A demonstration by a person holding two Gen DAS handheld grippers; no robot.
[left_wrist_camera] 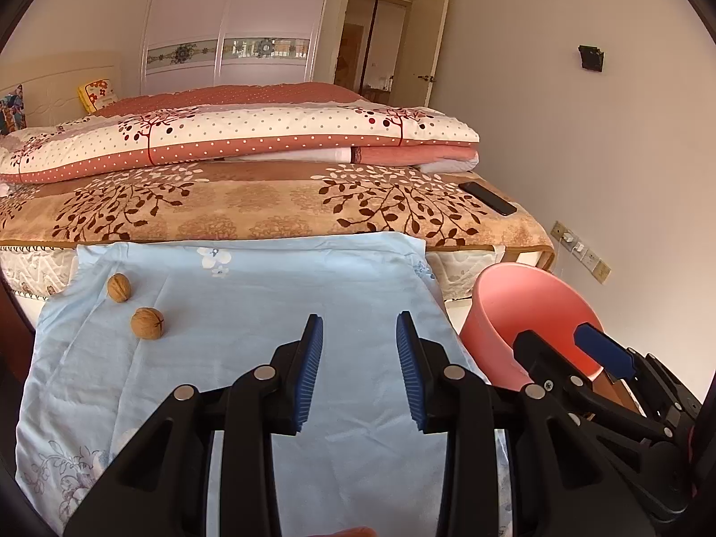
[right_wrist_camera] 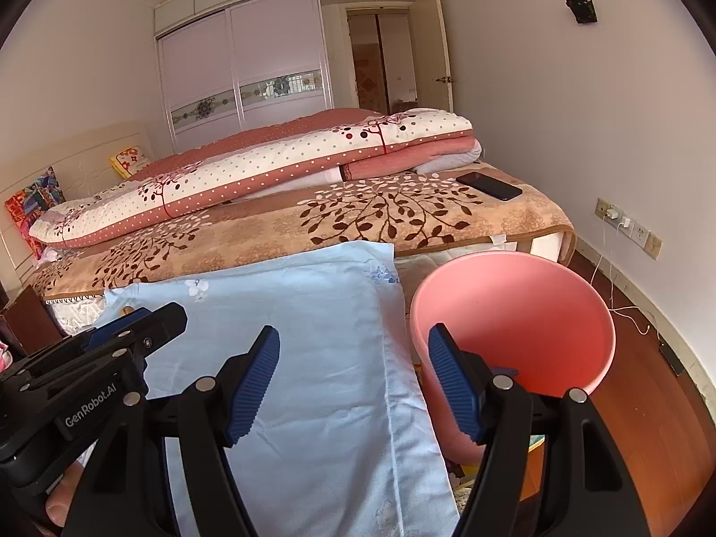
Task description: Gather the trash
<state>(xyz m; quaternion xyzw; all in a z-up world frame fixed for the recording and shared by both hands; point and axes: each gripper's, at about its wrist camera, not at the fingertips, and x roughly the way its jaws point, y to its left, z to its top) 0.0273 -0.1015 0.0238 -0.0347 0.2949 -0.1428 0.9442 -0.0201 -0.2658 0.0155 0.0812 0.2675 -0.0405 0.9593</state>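
Two brown round walnuts lying close together on the pale blue flowered cloth, toward its left side. Left gripper held partly open above bare cloth, nothing between its blue pads. Right gripper spread wide and empty, straddling the cloth's edge and the rim of the pink plastic bucket just beside it. Behind: bed with brown leaf-patterned blanket, folded dotted quilt, black phone near the corner.
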